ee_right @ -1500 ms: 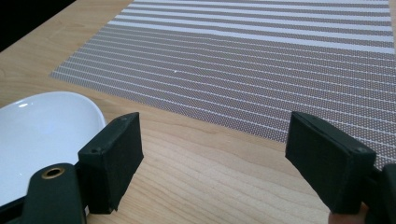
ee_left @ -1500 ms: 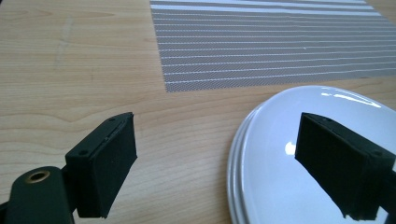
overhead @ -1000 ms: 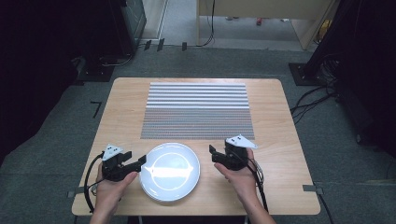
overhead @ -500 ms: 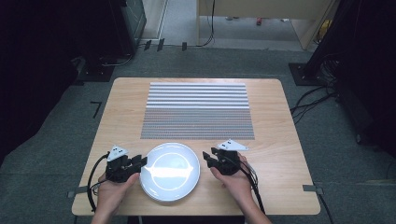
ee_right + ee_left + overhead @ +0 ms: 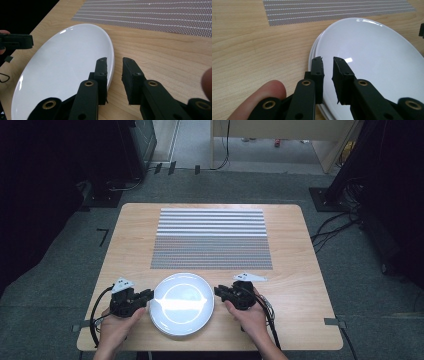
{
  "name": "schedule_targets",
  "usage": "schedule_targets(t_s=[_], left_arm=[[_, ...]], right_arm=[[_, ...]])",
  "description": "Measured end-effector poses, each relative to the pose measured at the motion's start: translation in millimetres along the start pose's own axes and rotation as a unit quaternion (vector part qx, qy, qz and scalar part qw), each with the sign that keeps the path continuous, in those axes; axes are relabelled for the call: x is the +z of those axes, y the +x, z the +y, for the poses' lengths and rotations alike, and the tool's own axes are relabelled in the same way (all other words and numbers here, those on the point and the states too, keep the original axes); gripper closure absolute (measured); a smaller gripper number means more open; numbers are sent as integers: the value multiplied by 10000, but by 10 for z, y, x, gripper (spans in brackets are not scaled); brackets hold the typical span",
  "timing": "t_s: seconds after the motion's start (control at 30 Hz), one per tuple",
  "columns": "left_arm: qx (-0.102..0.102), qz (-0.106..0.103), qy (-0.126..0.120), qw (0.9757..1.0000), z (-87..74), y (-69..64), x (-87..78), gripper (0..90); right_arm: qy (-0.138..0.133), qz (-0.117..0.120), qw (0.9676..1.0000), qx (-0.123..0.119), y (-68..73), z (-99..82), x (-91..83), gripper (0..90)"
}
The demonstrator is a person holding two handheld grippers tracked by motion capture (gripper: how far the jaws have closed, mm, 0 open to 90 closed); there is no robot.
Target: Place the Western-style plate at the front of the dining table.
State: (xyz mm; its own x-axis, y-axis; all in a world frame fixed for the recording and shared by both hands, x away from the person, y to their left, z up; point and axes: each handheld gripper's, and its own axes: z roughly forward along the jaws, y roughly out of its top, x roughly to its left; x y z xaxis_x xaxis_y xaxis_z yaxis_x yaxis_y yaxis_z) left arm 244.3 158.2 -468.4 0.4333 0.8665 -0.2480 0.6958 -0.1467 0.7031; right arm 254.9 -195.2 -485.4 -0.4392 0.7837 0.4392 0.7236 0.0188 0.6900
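Lying flat and face up on the wooden surface (image 5: 300, 285), the white plate (image 5: 182, 303) sat just on the person's side of the striped mat (image 5: 212, 239), near the surface's front edge. Being round, it had no long axis and pointed no particular way.

The left tool (image 5: 146, 296) sat at the plate's left rim, aimed across it toward the right. Its jaws had just been closing and stood narrow over the plate's edge; the left gripper view (image 5: 327, 65) left it unclear whether the pads pressed the rim.

The right tool (image 5: 218, 292) sat at the plate's right rim, facing the left one. Its jaws had also just been closing, with a narrow gap between them beside the rim (image 5: 114, 65).
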Motion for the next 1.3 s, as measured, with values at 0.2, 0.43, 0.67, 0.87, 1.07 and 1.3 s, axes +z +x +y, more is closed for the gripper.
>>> schedule_targets(t_s=[0.2, 0.43, 0.67, 0.87, 1.07, 1.3], left_arm=[[71, -17, 149, 9999, -9, -25, 22, 790], [121, -12, 329, 9994, -25, -8, 42, 810], [170, -113, 452, 9988, -36, -22, 80, 804], [134, -63, 390, 9991, -24, 26, 22, 796], [112, -119, 439, 9989, -38, 64, 11, 831], [104, -54, 446, 9989, -33, 82, -7, 818]], right_arm=[[72, -48, 9999, 76, 27, -42, 51, 755], [145, -61, 9997, 193, 28, -82, 109, 779], [247, -34, 9995, 206, 42, -106, 133, 778], [303, 30, 9992, 271, 32, -112, 136, 789], [308, 26, 9993, 217, 43, -119, 143, 789], [347, 45, 9992, 212, 57, -134, 159, 788]])
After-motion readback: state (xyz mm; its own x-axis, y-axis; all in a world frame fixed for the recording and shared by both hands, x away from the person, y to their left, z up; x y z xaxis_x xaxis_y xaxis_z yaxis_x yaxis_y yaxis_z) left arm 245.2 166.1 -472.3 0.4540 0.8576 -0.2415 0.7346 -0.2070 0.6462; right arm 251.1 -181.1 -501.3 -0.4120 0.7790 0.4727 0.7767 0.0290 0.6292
